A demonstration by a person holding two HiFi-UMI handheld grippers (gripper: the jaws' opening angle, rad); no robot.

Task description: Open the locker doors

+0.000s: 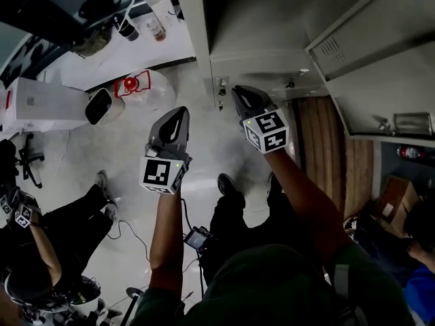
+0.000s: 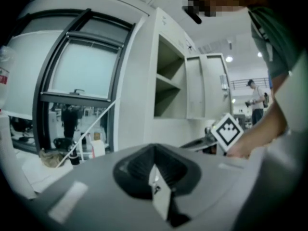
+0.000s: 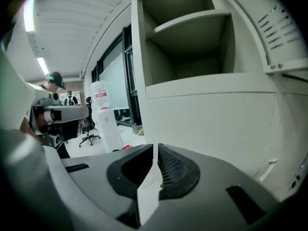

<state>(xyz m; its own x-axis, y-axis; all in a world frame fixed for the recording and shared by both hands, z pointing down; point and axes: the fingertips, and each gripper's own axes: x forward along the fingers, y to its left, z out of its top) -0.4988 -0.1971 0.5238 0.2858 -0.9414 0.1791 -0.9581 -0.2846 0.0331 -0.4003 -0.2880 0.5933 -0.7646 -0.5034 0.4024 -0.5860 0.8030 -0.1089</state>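
Both grippers are held up in front of the locker [image 1: 251, 53], apart from it.

Left gripper [image 2: 155, 170]: jaws closed together, nothing between them.

Right gripper [image 3: 155, 159]: jaws likewise together and empty. It faces the locker's front, near its left edge.

The upper compartment [image 3: 187, 47] stands open. Its door [image 3: 284, 28] (slotted with vent louvres) is swung out at the right edge, and one shelf [image 3: 192, 19] crosses the inside. Below it the lower door [image 3: 211, 124] is shut. The small tab near its lower right corner is possibly a latch.

Each marker cube [image 1: 162, 174] carries black-and-white square patterns only, with no letters.

Left of the locker, a water bottle [image 3: 99, 97] bears a red label. Its print is too small to read.
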